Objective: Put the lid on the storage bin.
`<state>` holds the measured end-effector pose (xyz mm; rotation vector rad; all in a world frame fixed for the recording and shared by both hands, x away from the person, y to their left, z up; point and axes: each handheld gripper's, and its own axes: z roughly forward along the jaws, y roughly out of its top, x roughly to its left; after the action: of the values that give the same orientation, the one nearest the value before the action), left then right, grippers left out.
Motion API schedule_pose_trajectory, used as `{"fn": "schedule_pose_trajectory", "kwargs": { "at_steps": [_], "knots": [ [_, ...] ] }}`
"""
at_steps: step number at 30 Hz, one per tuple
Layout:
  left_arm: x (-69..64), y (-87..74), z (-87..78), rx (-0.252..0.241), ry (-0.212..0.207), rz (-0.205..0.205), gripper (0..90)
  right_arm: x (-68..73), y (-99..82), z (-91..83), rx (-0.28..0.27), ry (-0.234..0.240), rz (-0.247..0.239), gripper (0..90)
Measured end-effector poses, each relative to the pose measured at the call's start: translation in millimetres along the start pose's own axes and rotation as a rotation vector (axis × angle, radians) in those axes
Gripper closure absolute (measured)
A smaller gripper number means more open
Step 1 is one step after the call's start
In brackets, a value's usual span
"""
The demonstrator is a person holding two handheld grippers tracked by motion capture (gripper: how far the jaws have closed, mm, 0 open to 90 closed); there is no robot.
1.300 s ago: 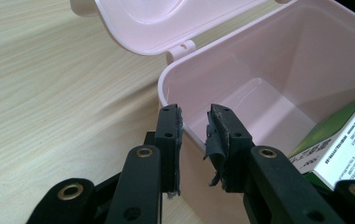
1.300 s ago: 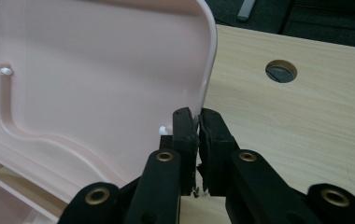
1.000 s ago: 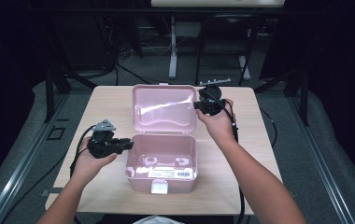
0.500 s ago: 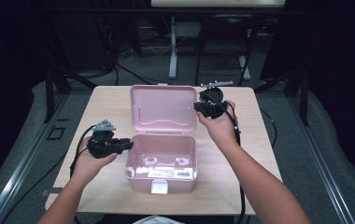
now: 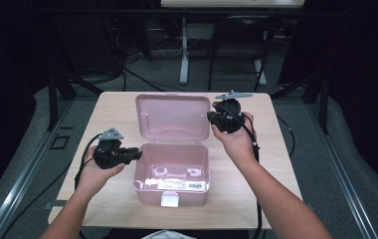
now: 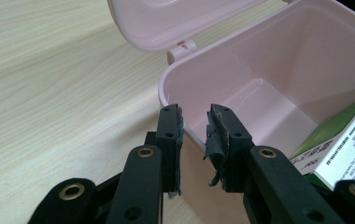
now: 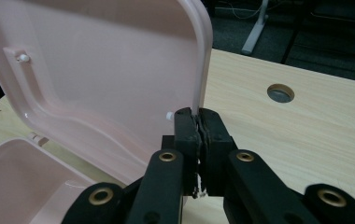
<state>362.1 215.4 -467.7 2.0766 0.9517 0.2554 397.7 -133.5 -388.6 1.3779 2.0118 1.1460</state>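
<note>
A pink plastic box [image 5: 173, 160] stands on the wooden table [image 5: 276, 149], with its lid [image 5: 172, 117] raised upright behind it. At the box's left side my left gripper [image 5: 136, 153] grips the box wall [image 6: 241, 70], one jaw on each side of it. My right gripper [image 5: 212, 118] is shut on the lid's right edge [image 7: 202, 70], which runs down into its pinched jaws. Inside the box a green and white printed card [image 6: 348, 144] leans against the wall.
A white label [image 5: 184, 185] and a latch tab [image 5: 169, 199] sit on the box front. A round cable hole [image 7: 280, 93] lies in the tabletop right of the lid. Dark floor, table legs and cables [image 5: 184, 55] lie beyond the far edge.
My right gripper has shifted a little with the lid's edge in its jaws. The left gripper and the box have stayed put.
</note>
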Motion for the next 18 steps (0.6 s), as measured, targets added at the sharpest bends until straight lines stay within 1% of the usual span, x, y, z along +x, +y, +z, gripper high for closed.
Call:
{"fn": "schedule_pose_trajectory", "kwargs": {
  "at_steps": [1,2,4,9,14,18],
  "knots": [
    [0.1,0.0,0.0,0.0,0.001,0.001,74.2,0.9,-1.5,-1.9,-0.004,-0.001,-0.005,87.0],
    [0.1,-0.1,0.0,0.0,0.001,0.0,74.2,2.8,-3.9,-4.6,-0.02,-0.003,-0.017,86.9],
    [0.0,-0.1,0.0,-0.001,0.001,-0.001,74.2,3.3,-5.1,-5.9,-0.026,-0.002,-0.021,87.0],
    [-0.2,-0.1,0.0,0.0,0.0,-0.002,74.3,2.6,-10.2,-10.6,-0.044,0.017,-0.01,87.2],
    [0.0,-0.5,0.0,-0.003,0.001,-0.012,74.4,5.2,-14.1,-13.4,-0.066,0.01,-0.03,87.2],
    [0.1,-0.2,0.1,-0.002,-0.001,-0.015,74.5,4.6,-17.6,-15.1,-0.081,0.02,-0.019,87.4]
  ]
}}
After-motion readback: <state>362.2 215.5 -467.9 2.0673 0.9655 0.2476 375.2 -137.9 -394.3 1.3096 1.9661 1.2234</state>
